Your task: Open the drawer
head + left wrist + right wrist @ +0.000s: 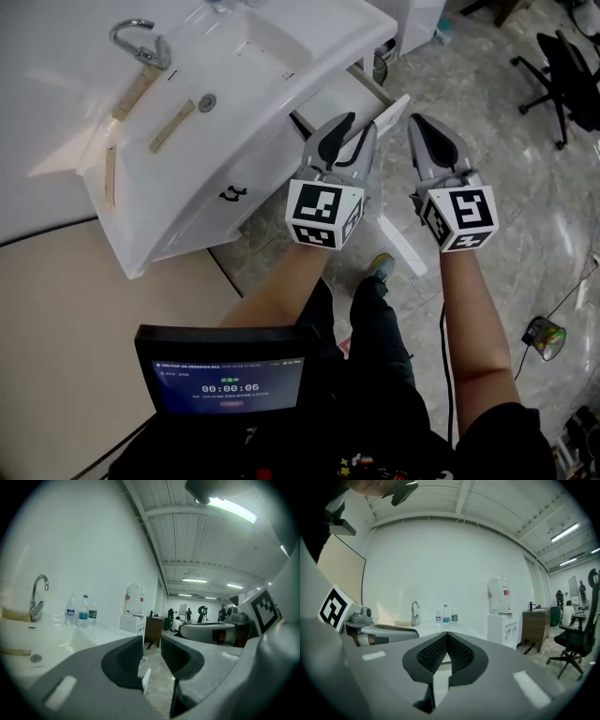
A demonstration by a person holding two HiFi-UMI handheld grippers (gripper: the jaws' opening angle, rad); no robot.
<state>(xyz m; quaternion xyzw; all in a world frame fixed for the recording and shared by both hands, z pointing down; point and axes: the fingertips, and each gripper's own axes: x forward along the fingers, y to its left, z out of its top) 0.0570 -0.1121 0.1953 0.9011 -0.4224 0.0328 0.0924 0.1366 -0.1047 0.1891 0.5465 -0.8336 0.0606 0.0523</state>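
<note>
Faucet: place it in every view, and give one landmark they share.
Head view: faucet at upper left, on the rim of the sink.
Left gripper view: faucet at the left edge, left of the water bottles.
Right gripper view: faucet small, left of centre, above the jaws.
Shared landmark: the white sink it stands on.

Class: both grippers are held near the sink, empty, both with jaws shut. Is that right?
Not quite. The left gripper has its jaws apart, as the left gripper view shows; only the right gripper is shut. The rest holds.
</note>
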